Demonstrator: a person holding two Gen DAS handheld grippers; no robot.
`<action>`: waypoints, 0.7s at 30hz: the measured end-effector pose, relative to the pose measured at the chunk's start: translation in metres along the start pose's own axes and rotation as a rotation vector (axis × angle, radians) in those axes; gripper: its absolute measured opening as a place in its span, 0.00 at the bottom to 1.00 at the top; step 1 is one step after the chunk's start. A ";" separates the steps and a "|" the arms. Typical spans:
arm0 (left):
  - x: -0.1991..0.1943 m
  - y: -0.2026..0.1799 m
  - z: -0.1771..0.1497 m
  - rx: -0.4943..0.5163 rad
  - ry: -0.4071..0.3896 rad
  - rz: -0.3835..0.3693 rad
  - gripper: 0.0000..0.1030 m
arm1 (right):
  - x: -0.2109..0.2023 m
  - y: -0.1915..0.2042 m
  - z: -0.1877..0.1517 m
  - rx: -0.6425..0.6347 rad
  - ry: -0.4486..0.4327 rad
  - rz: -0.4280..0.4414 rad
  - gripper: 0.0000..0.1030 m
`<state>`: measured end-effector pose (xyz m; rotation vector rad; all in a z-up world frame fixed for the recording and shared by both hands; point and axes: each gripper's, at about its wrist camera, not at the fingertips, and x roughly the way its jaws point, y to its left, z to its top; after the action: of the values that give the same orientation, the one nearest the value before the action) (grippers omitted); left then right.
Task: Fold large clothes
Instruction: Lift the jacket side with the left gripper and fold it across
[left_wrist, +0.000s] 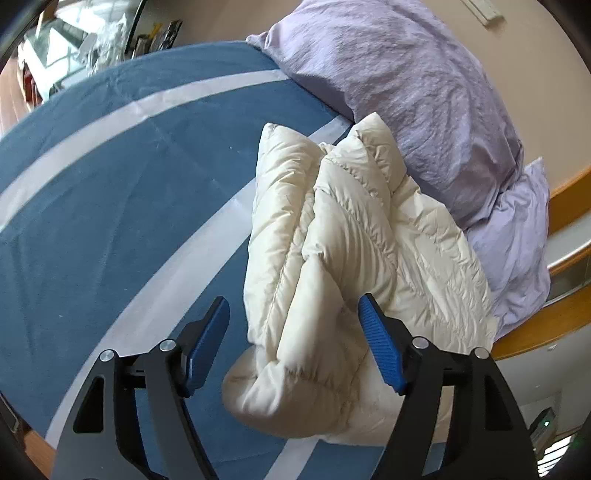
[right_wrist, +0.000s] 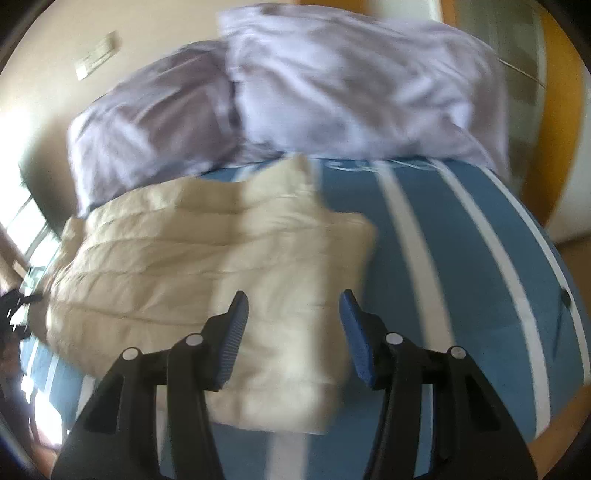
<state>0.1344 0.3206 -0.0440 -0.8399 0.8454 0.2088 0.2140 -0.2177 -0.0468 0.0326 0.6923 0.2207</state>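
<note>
A cream quilted puffer jacket (left_wrist: 332, 240) lies folded into a thick bundle on the blue bed sheet with white stripes (left_wrist: 110, 184), close to the pillows. My left gripper (left_wrist: 293, 299) is open and straddles the near end of the bundle; its blue pads do not press on the fabric. In the blurred right wrist view the same jacket (right_wrist: 166, 258) lies flat and wide on the sheet (right_wrist: 461, 258). My right gripper (right_wrist: 293, 295) hovers open over the jacket's near right corner with nothing clamped between its fingers.
Two lilac pillows (left_wrist: 406, 92) are stacked just behind the jacket, also seen in the right wrist view as pillows (right_wrist: 332, 92). A wooden bed frame (left_wrist: 535, 332) edges the mattress on the right. Blue sheet stretches bare to the left of the jacket.
</note>
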 end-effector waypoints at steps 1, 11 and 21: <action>0.001 0.000 0.001 -0.009 0.003 -0.002 0.72 | 0.003 0.010 0.002 -0.031 0.001 0.009 0.50; 0.017 -0.010 0.006 -0.039 0.013 -0.009 0.73 | 0.028 0.058 -0.012 -0.146 0.068 0.031 0.55; 0.019 -0.013 0.006 -0.092 -0.008 -0.106 0.31 | 0.051 0.068 -0.033 -0.158 0.136 0.003 0.68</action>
<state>0.1568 0.3135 -0.0481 -0.9669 0.7865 0.1588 0.2185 -0.1423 -0.0976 -0.1338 0.8084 0.2816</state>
